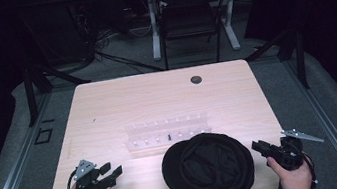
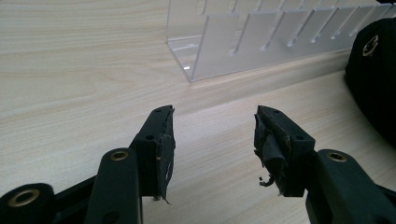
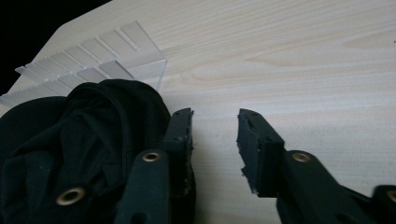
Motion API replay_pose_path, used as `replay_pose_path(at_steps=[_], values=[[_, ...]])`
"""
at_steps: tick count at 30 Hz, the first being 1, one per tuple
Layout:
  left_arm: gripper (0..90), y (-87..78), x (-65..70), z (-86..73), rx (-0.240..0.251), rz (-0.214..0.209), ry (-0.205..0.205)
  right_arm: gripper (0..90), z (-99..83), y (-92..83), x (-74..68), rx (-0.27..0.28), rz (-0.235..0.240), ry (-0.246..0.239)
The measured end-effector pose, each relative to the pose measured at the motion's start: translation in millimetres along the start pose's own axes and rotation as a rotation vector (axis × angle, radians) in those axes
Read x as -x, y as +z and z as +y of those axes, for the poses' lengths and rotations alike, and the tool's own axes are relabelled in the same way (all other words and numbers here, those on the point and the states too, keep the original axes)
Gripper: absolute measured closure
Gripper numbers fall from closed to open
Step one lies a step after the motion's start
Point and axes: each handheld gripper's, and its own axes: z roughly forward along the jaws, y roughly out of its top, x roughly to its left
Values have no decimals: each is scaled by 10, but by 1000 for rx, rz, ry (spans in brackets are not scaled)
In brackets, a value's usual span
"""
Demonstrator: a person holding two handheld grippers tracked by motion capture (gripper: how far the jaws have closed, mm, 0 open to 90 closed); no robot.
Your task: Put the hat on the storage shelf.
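We find the black fabric cap (image 1: 210, 169) lying crumpled near the front edge of the pale wooden table (image 1: 108, 108), between the two grippers. The right gripper (image 1: 260, 147) sits just beside the cap's right edge, jaws apart and holding nothing. The left gripper (image 1: 111, 170) rests well apart on the left, jaws wide and empty, with bare tabletop around it. Behind the cap stands a clear slotted plastic rack (image 1: 167, 131); one small dark item in it is possibly a screw. A black chair (image 1: 189, 18) stands beyond the table.
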Motion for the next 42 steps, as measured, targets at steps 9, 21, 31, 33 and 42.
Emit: replay_pose_path(at_steps=[9,21,31,33,42], values=[[484,-2,25,13,-3,-12,-2,744,25,-76,-129,-49,-8,-35],[484,-10,44,18,-7,-15,12,721,93,-175,-188,-237,-26,15],[484,-3,50,21,-8,-21,18,707,189,-125,-294,-394,-32,24],[484,1,56,22,-10,-23,23,716,204,-104,-303,-413,-38,14],[484,6,69,21,-7,-27,26,745,266,9,-349,-501,-48,19]])
